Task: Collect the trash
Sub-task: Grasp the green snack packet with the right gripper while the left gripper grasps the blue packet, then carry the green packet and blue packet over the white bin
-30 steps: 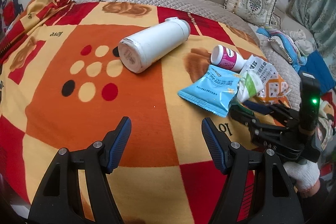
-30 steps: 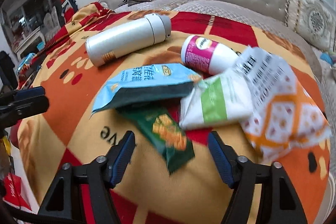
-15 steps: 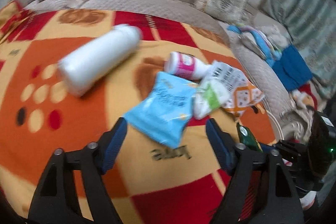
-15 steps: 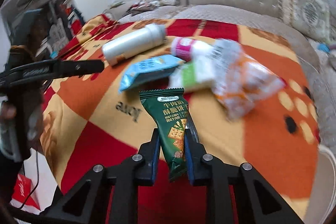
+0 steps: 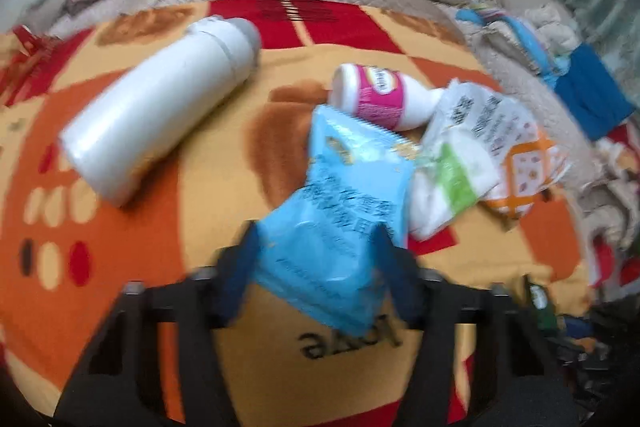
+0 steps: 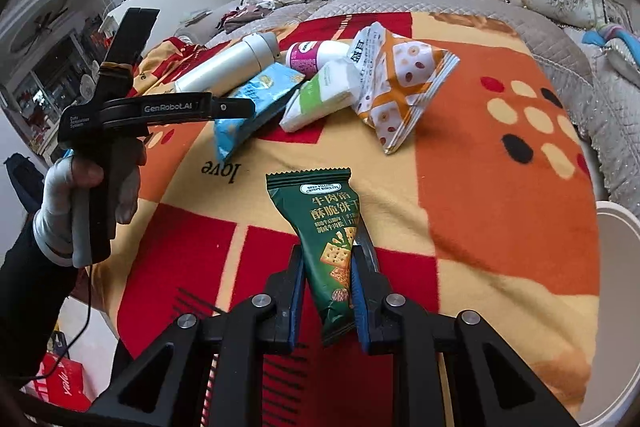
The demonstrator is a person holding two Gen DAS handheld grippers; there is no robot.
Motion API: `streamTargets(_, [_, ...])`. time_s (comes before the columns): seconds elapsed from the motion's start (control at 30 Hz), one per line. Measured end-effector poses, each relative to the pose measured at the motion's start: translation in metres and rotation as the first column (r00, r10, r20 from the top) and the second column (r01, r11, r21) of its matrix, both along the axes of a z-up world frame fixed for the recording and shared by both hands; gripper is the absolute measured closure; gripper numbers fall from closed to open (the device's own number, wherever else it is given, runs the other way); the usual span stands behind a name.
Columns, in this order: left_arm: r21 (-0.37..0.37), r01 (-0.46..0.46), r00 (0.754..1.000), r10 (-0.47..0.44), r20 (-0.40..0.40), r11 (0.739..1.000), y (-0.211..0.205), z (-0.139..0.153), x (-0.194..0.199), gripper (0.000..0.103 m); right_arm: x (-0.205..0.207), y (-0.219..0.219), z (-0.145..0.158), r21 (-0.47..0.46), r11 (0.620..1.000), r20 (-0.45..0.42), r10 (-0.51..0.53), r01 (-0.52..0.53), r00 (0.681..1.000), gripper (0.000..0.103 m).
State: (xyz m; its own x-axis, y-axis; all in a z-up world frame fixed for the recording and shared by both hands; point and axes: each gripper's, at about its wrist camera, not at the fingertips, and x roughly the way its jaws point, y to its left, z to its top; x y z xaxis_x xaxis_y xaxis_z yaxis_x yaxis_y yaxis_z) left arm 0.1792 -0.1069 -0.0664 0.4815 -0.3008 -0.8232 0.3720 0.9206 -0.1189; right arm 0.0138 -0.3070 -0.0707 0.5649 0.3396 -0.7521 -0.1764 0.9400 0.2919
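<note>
In the left wrist view, blurred by motion, the left tool (image 5: 316, 267) is closing its jaws around the near end of a light blue snack packet (image 5: 340, 211), which is sitting between the two blue pads; whether the pads are already pressing on it is hard to tell through the blur. The packet is lying on an orange, red and yellow blanket (image 5: 192, 211) spread over a bed. Beyond it a white flask (image 5: 160, 111) is lying on its side, a small pink-labelled bottle (image 5: 380, 95) is lying just behind the packet, and a white and green pack (image 5: 452, 179) and a white and orange wrapper (image 5: 516, 155) are crowding its right edge. In the right wrist view, the right tool (image 6: 326, 291) is gripping a dark green biscuit wrapper (image 6: 328, 227) narrowly between its pads, lifting it clear of the blanket, well apart from the remaining pile. At the left a gloved hand (image 6: 72, 203) is holding the other tool over the blue packet. The step in hand appears to be picking up litter with both tools at once. Next, the left grip probably needs to firm up before lifting, so the packet is not slipping out or dragging its neighbours, and both wrappers then need carrying to a bin, which is not clearly visible here.
</note>
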Motion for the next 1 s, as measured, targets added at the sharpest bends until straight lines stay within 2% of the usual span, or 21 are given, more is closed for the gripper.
streamTargets(0.03, [0.004, 0.001, 1.000, -0.001, 0.008, 1.000, 0.002, 0.001, -0.003, 0.075, 0.000, 0.001, -0.001, 0.004, 1.000, 0.000, 0.001, -0.001, 1.000, 0.083])
streamTargets(0.07, [-0.020, 0.006, 1.000, -0.006, 0.001, 1.000, 0.006, 0.004, -0.005, 0.077, -0.003, 0.001, -0.001, 0.006, 1.000, 0.000, 0.000, 0.000, 1.000, 0.083])
streamTargets(0.13, [-0.039, 0.004, 1.000, -0.005, -0.009, 0.999, 0.011, 0.008, -0.006, 0.078, -0.005, 0.001, 0.000, 0.012, 1.000, 0.002, 0.000, 0.000, 1.000, 0.083])
streamTargets(0.2, [-0.067, 0.027, 1.000, -0.025, 0.018, 0.997, 0.013, 0.012, -0.009, 0.077, -0.008, 0.001, 0.001, 0.013, 1.000, 0.005, -0.004, 0.004, 1.000, 0.083])
streamTargets(0.23, [-0.083, 0.040, 0.999, -0.038, 0.026, 0.996, 0.013, 0.013, -0.010, 0.067, -0.009, 0.000, 0.001, 0.013, 1.000, 0.004, -0.007, 0.007, 1.000, 0.083])
streamTargets(0.27, [-0.103, 0.057, 0.998, -0.055, 0.022, 0.993, 0.012, 0.014, -0.009, 0.040, -0.011, -0.001, 0.002, 0.016, 1.000, 0.006, -0.012, 0.012, 1.000, 0.083])
streamTargets(0.3, [-0.125, 0.068, 0.998, -0.067, 0.014, 0.990, 0.012, 0.015, -0.009, 0.020, -0.012, -0.001, 0.003, 0.018, 1.000, 0.008, -0.015, 0.015, 1.000, 0.083])
streamTargets(0.33, [-0.160, 0.077, 0.997, -0.076, 0.010, 0.984, 0.011, 0.016, -0.009, 0.018, -0.013, -0.002, 0.004, 0.018, 1.000, 0.009, -0.017, 0.017, 1.000, 0.083])
streamTargets(0.37, [-0.185, 0.087, 0.996, -0.087, 0.011, 0.979, 0.010, 0.016, -0.008, 0.018, -0.014, -0.003, 0.004, 0.018, 1.000, 0.010, -0.019, 0.019, 1.000, 0.083])
streamTargets(0.4, [-0.173, 0.092, 0.996, -0.091, 0.011, 0.981, 0.004, 0.016, -0.006, 0.018, -0.015, -0.003, 0.004, 0.018, 1.000, 0.010, -0.021, 0.021, 1.000, 0.083])
streamTargets(0.53, [-0.060, 0.125, 0.992, -0.125, 0.006, 0.990, -0.016, 0.004, -0.002, 0.018, -0.014, -0.007, 0.003, 0.026, 0.999, 0.000, -0.030, 0.030, 1.000, 0.083])
streamTargets(0.6, [0.028, 0.127, 0.991, -0.128, 0.030, 0.992, -0.025, -0.003, -0.002, 0.018, -0.013, -0.007, 0.002, 0.032, 0.999, -0.003, -0.030, 0.030, 1.000, 0.083])
streamTargets(0.67, [0.072, 0.122, 0.992, -0.124, 0.027, 0.990, -0.028, -0.009, 0.000, 0.019, -0.011, -0.007, 0.001, 0.032, 0.999, -0.006, -0.029, 0.029, 1.000, 0.083])
streamTargets(0.77, [0.047, 0.095, 0.995, -0.096, 0.036, 0.994, -0.020, -0.011, 0.000, 0.030, -0.011, -0.007, -0.002, 0.039, 0.999, -0.011, -0.028, 0.028, 1.000, 0.083])
streamTargets(0.83, [0.026, 0.086, 0.995, -0.087, 0.042, 0.996, -0.015, -0.006, -0.004, 0.041, -0.011, -0.005, -0.003, 0.039, 0.999, -0.011, -0.028, 0.028, 1.000, 0.083])
streamTargets(0.87, [0.022, 0.072, 0.996, -0.073, 0.041, 0.997, -0.012, -0.003, -0.008, 0.050, -0.012, -0.005, -0.003, 0.042, 0.999, -0.009, -0.030, 0.030, 1.000, 0.083])
streamTargets(1.0, [-0.008, 0.052, 0.997, -0.052, 0.056, 0.999, -0.002, 0.008, -0.031, 0.053, -0.016, -0.006, 0.001, 0.040, 0.999, 0.004, -0.034, 0.034, 0.999, 0.083])
